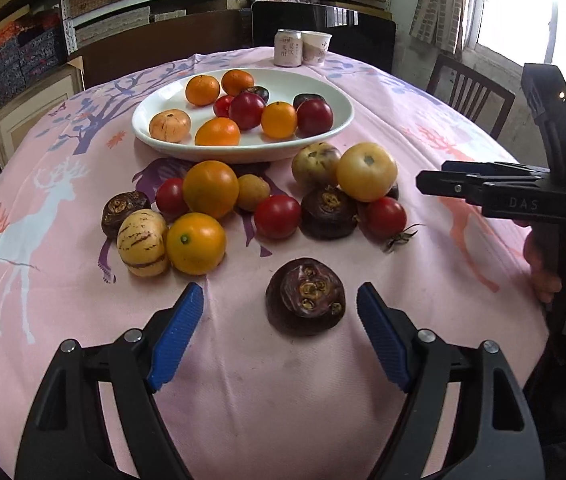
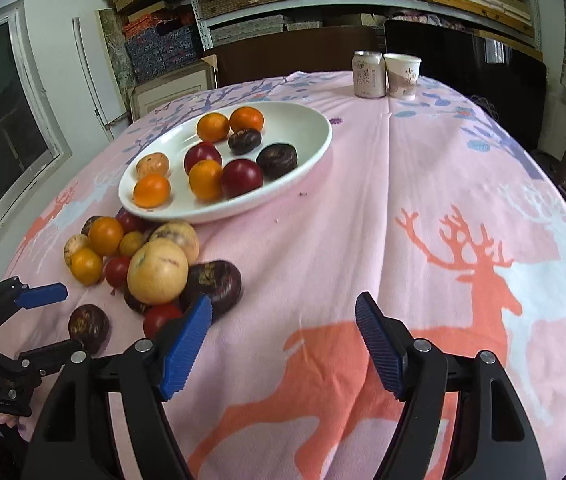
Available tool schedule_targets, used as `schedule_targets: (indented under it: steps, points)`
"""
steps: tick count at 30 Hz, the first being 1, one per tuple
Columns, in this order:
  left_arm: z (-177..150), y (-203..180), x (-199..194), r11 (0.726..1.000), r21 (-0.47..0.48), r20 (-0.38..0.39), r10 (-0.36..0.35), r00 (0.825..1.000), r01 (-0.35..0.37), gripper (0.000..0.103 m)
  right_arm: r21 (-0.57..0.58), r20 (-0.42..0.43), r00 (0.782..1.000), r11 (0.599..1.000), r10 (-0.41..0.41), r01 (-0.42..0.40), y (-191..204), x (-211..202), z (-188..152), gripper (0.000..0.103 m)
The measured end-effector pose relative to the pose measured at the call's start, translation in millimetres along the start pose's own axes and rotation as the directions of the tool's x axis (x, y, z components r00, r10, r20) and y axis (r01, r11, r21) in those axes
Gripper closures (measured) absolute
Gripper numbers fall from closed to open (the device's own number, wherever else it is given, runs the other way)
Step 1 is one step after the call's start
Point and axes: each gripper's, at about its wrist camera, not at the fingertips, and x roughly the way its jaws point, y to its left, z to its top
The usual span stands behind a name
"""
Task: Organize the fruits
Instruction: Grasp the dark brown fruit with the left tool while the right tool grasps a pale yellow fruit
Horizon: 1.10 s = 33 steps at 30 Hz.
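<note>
We start nearest, at the left tool (image 1: 281, 316), whose blue pads stand spread apart with nothing pressed between them. Directly ahead of it, and a little toward its right pad, sits a lone dark fruit (image 1: 305, 302) on the bench (image 1: 243, 400), flat side up and apart from every other fruit. It is round, so it has no long axis to line up with; what matters is that it lies already between the lines of the two pads (closer to the right one than the left). We judge this the likeliest next pick, and a short push forward with a slight shift right should center it.

The right tool (image 2: 283, 328) is also released, its pads wide over bare cloth. From it the dark fruit (image 2: 89, 328) lies well off to the left, past its left pad, so the left hand is clearly the nearer one. Closest to the right tool instead is a red tomato (image 2: 161, 317), just beside its left pad.

Beyond the dark fruit lies the loose pile (image 1: 251, 204) of oranges, tomatoes, striped melons and more dark fruits. Farther still behind the pile is the white plate (image 1: 339, 92), already holding several fruits, with bare room on its far right side. Behind the plate stand a can (image 1: 288, 47) and a cup (image 1: 316, 46).
</note>
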Motion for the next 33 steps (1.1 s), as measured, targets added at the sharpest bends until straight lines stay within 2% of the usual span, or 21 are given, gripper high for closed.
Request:
schedule_targets:
  steps: [3,4,6,8,9,14,18,24,29,33]
  points:
    - [2,-5,11,1.0,0.005,-0.052,-0.003,0.999,0.004,0.043,0.029,0.025,1.0,0.999,0.018,-0.018,-6,-6,-3,0.026]
    - [2,-6,13,1.0,0.008,-0.057,0.001,0.998,-0.001,0.043,0.029,0.022,1.0,0.999,0.021,-0.022,-7,-5,-3,0.026]
    - [3,-8,14,1.0,0.015,-0.055,-0.004,0.998,0.005,0.047,0.02,0.026,0.999,0.999,0.028,-0.028,-5,-6,-4,0.026]
    - [2,-10,12,1.0,0.021,-0.042,-0.021,0.999,0.021,0.06,0.003,0.033,0.999,1.0,0.031,-0.031,-1,-8,-4,0.026]
    - [1,-10,11,0.999,0.019,-0.031,-0.032,0.999,0.032,0.061,-0.007,0.039,0.999,1.0,0.029,-0.029,1,-9,-4,0.026]
    - [0,0,-3,0.998,-0.038,0.059,-0.056,0.997,0.058,0.061,-0.102,0.081,0.997,0.995,0.002,0.006,20,-15,-7,0.026]
    - [2,3,-3,0.997,-0.053,0.055,-0.06,0.997,0.063,0.061,-0.172,0.101,0.995,0.985,0.014,0.003,43,-18,-11,0.026]
    - [2,4,-1,0.996,-0.057,0.042,-0.07,0.997,0.072,0.061,-0.234,0.068,0.996,0.972,0.051,-0.033,73,-11,-4,0.026]
    - [2,5,-1,0.995,-0.062,0.041,-0.079,0.996,0.082,0.061,-0.26,0.067,0.998,0.966,0.018,0.0,85,-2,10,0.026]
    - [1,5,-1,0.994,-0.064,0.043,-0.087,0.995,0.09,0.061,-0.244,0.029,1.0,0.97,-0.003,0.01,85,14,19,0.026]
